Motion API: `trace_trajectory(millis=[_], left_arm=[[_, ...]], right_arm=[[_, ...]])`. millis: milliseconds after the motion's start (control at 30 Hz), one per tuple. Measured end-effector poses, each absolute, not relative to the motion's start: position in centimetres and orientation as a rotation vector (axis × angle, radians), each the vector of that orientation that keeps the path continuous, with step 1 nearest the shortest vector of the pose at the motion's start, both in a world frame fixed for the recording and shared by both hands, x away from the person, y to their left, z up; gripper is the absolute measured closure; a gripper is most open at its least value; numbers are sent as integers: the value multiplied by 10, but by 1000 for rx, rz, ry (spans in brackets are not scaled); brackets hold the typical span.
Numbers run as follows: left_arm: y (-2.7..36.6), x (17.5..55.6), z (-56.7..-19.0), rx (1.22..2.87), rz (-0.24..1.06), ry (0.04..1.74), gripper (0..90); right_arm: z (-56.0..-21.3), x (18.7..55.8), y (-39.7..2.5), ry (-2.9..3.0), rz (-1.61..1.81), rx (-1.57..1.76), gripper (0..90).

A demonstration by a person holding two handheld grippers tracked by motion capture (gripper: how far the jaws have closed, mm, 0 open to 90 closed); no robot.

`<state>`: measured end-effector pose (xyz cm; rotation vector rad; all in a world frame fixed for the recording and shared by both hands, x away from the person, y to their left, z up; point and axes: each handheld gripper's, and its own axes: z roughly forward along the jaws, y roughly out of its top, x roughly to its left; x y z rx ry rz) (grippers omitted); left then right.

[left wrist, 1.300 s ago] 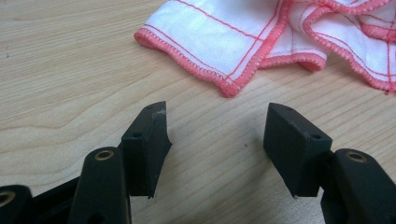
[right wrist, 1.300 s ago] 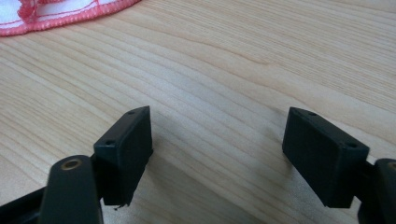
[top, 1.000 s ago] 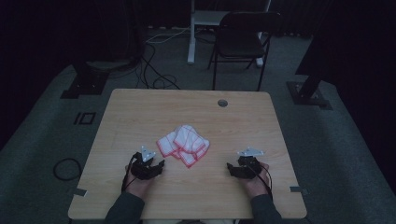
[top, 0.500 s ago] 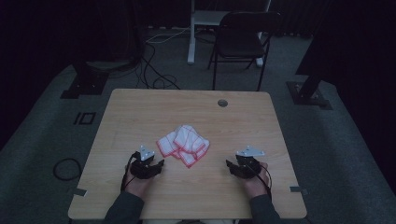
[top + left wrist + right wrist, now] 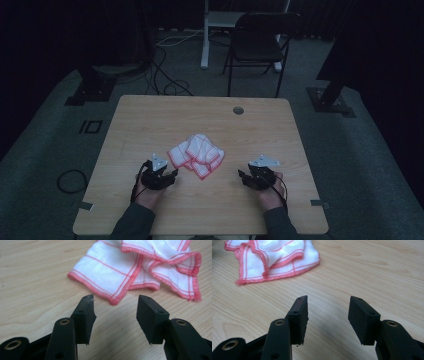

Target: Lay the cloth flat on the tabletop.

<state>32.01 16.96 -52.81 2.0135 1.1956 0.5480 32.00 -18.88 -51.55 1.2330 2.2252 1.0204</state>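
A crumpled white cloth with red hems and thin red stripes [image 5: 196,154] lies bunched near the middle of the wooden table [image 5: 150,115]. My left gripper [image 5: 172,174] rests low at the cloth's left front, open, its jaws apart with nothing between them. In the left gripper view a cloth corner [image 5: 112,300] lies just ahead of the gripper [image 5: 115,307]. My right gripper [image 5: 241,176] sits to the cloth's right, open and apart from it. In the right gripper view the cloth [image 5: 272,258] lies at upper left, well ahead of the gripper [image 5: 328,307].
A round cable hole [image 5: 238,110] sits near the table's far edge. Beyond the table stand a dark folding chair [image 5: 260,45] and a white post [image 5: 206,35], with cables on the floor [image 5: 165,75]. Bare wood surrounds the cloth.
Both grippers have edged slightly towards the cloth, the left one more. The cloth lies as it did.
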Motion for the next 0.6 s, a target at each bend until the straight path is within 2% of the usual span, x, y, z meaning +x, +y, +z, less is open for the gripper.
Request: trace_trajectory(millis=[300,600], left_arm=[[165,323,-526,2030,561,1170,488],[164,327,-527,2040,559,1169,499]], right_arm=[[-512,322,-179,2231,1037,1200,513],[-511,325,-168,2234,1038,1179,562]])
